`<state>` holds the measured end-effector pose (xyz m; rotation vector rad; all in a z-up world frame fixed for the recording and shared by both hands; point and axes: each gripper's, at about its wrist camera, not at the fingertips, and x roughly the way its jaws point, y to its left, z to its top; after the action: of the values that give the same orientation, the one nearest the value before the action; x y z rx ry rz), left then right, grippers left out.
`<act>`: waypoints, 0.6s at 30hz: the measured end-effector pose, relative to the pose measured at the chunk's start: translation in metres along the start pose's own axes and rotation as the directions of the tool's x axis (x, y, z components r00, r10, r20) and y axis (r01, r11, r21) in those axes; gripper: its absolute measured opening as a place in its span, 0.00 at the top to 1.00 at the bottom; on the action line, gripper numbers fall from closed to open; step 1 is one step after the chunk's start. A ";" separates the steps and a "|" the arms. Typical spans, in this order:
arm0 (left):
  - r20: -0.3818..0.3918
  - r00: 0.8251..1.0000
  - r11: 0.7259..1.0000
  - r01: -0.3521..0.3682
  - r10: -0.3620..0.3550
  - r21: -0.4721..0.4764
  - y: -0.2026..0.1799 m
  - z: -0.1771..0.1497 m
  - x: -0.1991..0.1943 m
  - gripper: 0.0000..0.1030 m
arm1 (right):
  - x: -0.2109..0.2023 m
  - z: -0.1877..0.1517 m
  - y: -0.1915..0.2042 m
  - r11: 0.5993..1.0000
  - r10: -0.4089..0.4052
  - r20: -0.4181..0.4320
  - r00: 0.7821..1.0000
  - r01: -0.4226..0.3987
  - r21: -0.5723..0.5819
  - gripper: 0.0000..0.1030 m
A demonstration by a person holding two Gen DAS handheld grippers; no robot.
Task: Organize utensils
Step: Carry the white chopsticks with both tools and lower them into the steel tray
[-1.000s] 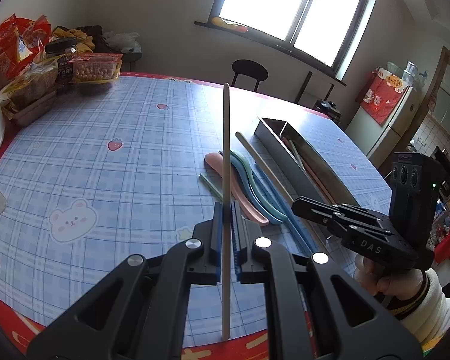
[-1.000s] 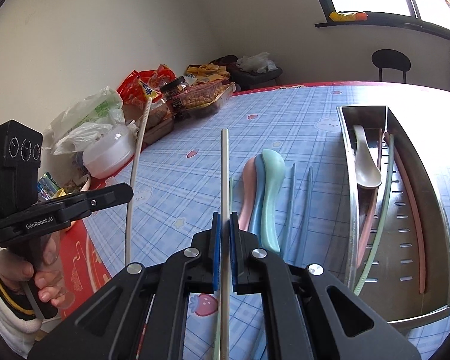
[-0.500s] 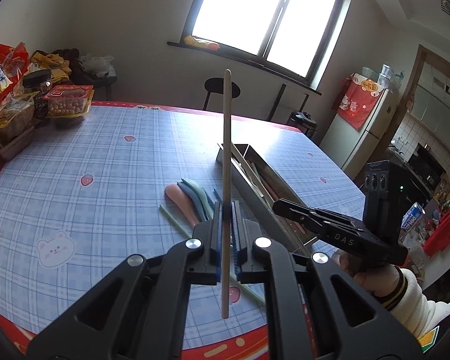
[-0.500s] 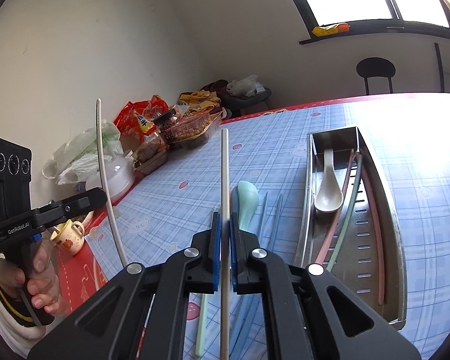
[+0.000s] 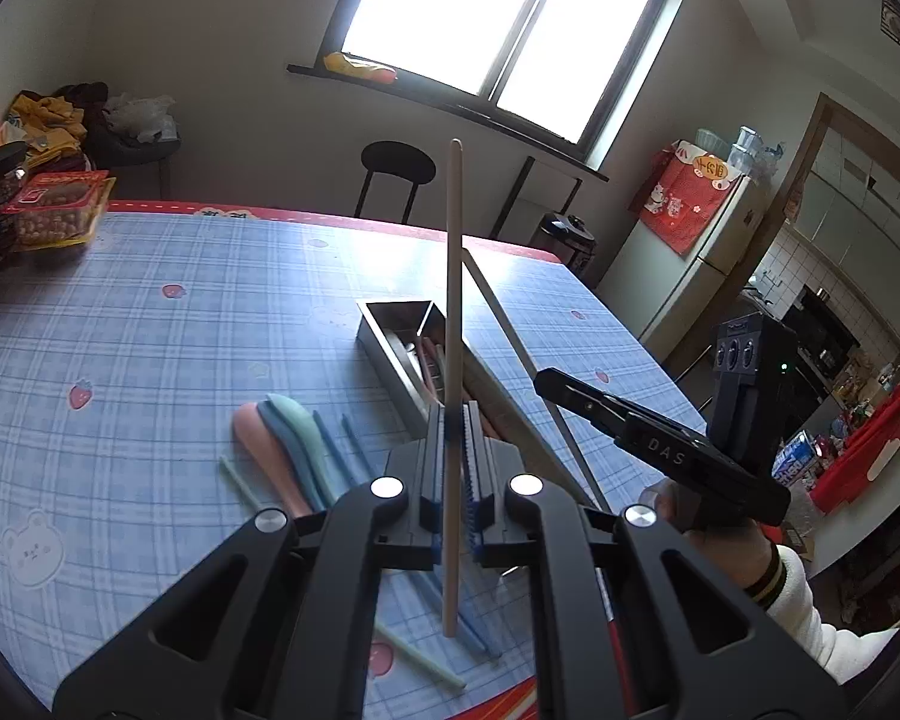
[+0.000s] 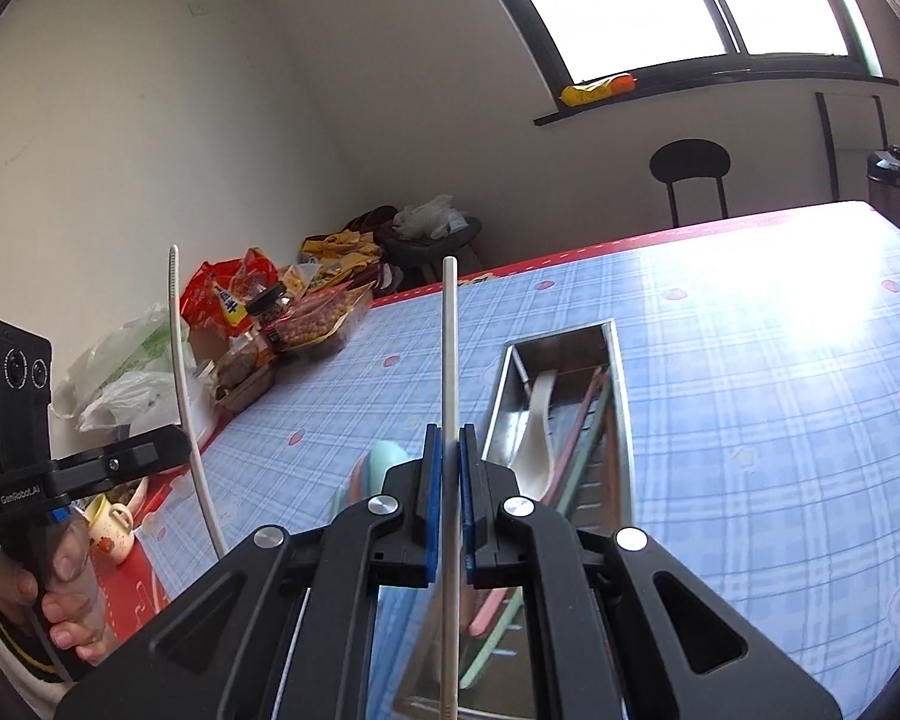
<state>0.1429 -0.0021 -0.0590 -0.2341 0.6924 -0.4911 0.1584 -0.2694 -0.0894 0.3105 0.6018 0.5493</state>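
Worktop (image 5: pixel 150 324) bearing a metal tray (image 5: pixel 390 342) at centre, with a spoon (image 6: pixel 537 426) and chopsticks (image 6: pixel 588 420) lying inside it. Loose spoons (image 5: pixel 282 444) lie on the worktop just left of the tray. Snack packets (image 5: pixel 54 210) occupy the far left edge; a chair (image 5: pixel 397 171) stands behind the worktop.

- The metal tray (image 6: pixel 621 420) has its near end covered by the right gripper (image 6: pixel 447 516) at 6 o'clock.
- The pastel spoons (image 5: pixel 282 444) run under the left gripper (image 5: pixel 450 492); their handles are mostly covered.
- Labels on the snack packets (image 6: pixel 306 324) at 10 o'clock are too small to read.
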 end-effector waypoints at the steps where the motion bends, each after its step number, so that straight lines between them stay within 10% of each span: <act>1: -0.004 1.000 1.000 0.011 -0.011 -0.003 -0.003 0.004 0.007 0.90 | 0.002 0.004 -0.006 1.000 -0.010 0.000 1.000 0.010 0.008 0.94; 18: -0.147 0.986 0.995 0.073 -0.082 -0.066 -0.011 0.026 0.127 0.90 | 0.037 0.005 -0.063 0.976 0.052 -0.058 0.997 -0.039 0.215 0.94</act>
<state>0.2406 -0.0745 -0.1058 -0.2841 0.8481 -0.5669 0.2121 -0.3005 -0.1289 0.5128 0.7182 0.5405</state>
